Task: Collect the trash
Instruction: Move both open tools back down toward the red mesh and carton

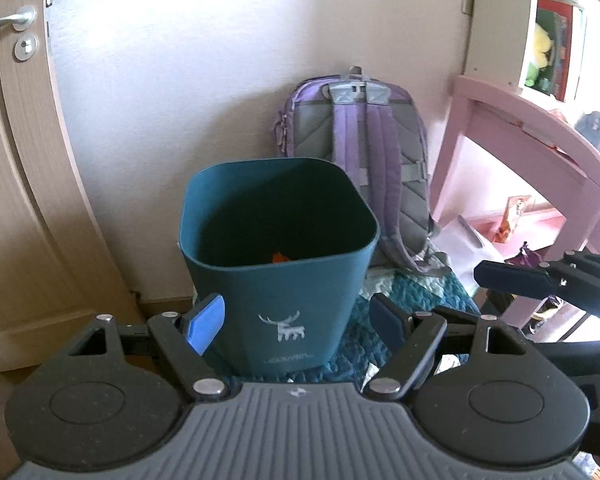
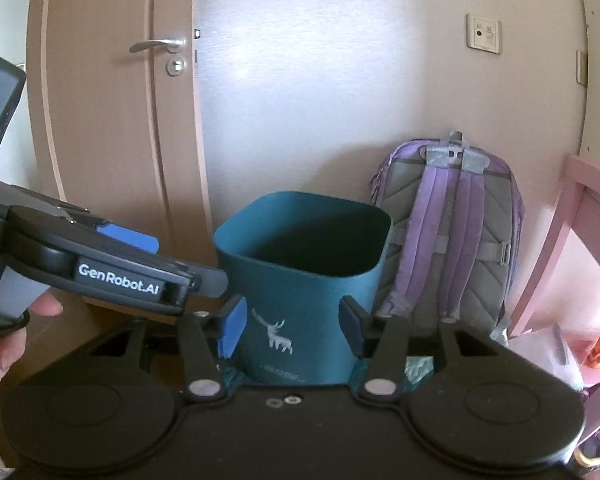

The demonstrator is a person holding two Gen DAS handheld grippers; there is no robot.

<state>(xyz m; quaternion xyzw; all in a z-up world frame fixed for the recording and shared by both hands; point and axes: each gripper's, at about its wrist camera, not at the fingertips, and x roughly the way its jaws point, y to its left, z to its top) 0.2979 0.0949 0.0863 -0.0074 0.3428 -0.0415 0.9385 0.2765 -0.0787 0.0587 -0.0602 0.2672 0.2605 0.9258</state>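
the left claw (image 1: 294,326) stands wide with nothing between its blue pads, and the right claw (image 2: 294,330) is also spread apart and empty. straight ahead of both claws, just past the fingertips, sits a teal bin (image 1: 278,264) with a pale deer printed on its near wall; it rests on a teal knitted rug (image 1: 412,292). from the left claw's view the bin's mouth is open to sight, and a small orange scrap (image 1: 279,258) lies low inside against the near wall. from the right claw's view the inside of the bin (image 2: 304,280) is dark and its contents cannot be made out. beyond the bin and to the right of both claws a purple backpack (image 1: 364,160) leans upright against the white wall, straps facing out. further right stands a pink desk (image 1: 528,136). to the left of the claws is a wooden door (image 2: 108,120) with a metal handle. in the right claw's view the left gripper reaches in from the left, a person's hand (image 2: 4,344) below it.
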